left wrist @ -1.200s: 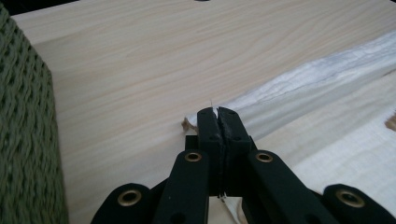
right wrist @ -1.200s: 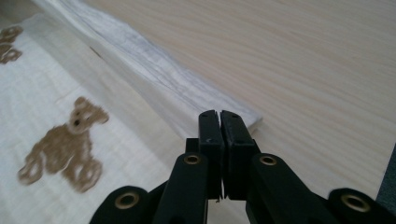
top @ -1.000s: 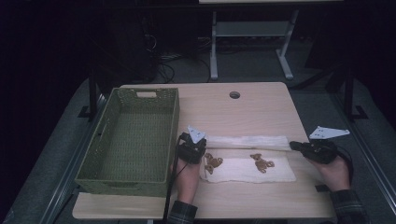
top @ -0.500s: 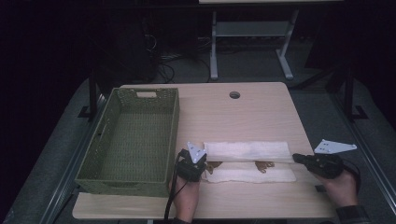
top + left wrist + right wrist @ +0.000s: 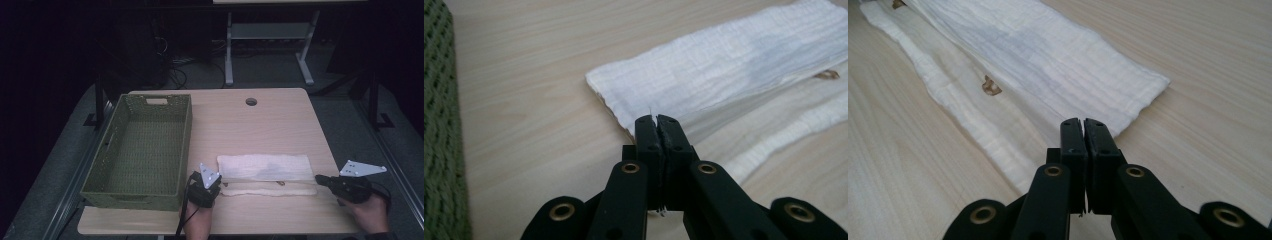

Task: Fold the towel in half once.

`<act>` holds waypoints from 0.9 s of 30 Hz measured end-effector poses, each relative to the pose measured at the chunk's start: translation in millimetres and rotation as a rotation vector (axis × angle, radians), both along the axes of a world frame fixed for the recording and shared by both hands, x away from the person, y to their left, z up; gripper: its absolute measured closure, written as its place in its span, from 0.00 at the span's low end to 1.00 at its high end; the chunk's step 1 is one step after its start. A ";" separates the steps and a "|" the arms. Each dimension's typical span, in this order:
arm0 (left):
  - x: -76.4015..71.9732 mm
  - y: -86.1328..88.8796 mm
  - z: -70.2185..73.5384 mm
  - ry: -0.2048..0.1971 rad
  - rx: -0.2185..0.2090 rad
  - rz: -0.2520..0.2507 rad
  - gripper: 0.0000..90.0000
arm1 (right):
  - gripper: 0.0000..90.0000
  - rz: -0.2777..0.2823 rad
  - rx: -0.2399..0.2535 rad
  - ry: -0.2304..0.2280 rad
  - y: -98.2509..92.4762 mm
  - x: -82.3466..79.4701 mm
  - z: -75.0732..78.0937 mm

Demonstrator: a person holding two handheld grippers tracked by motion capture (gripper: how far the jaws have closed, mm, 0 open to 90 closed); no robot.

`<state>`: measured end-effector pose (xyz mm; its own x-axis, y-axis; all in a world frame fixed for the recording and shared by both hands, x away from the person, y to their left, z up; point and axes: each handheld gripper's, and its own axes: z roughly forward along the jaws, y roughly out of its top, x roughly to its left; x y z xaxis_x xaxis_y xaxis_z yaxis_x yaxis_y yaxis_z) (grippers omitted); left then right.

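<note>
A white cloth (image 5: 265, 167) lies folded lengthwise on the wooden table (image 5: 260, 125) near its front edge. The upper layer covers most of the lower one, and a narrow strip with small brown prints (image 5: 990, 86) shows along the near side. My left gripper (image 5: 219, 183) is at the cloth's left end, its jaws shut on the corner of the upper layer (image 5: 734, 65); a white thread pokes out at the left gripper's tip (image 5: 656, 120). My right gripper (image 5: 318, 178) is at the right end, and in its own view the right gripper (image 5: 1083, 122) is shut on the cloth's edge (image 5: 1038, 65).
A green woven basket (image 5: 131, 196) stands empty on the table's left half, its right wall close to my left hand; the basket's side (image 5: 439, 125) also edges the left gripper view. A cable hole (image 5: 251, 101) is at the table's back. Bare wood lies behind the cloth.
Both grippers drew toward the table's near edge, the right one also outward to the right. The cloth's upper layer came with them and now covers most of the brown prints.
</note>
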<state>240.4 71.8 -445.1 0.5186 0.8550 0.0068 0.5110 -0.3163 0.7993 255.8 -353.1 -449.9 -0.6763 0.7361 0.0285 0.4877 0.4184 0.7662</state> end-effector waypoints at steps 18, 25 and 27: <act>-10.1 2.6 7.7 0.004 -0.050 -0.039 0.82 | 0.79 0.035 0.035 0.003 -3.6 -16.3 -2.4; 17.6 -5.1 4.9 0.016 0.001 -0.056 0.72 | 0.74 0.019 0.029 0.003 -2.6 7.1 0.6; 22.7 -6.2 4.2 0.018 0.006 -0.056 0.71 | 0.74 0.016 0.028 0.005 -2.1 11.4 0.1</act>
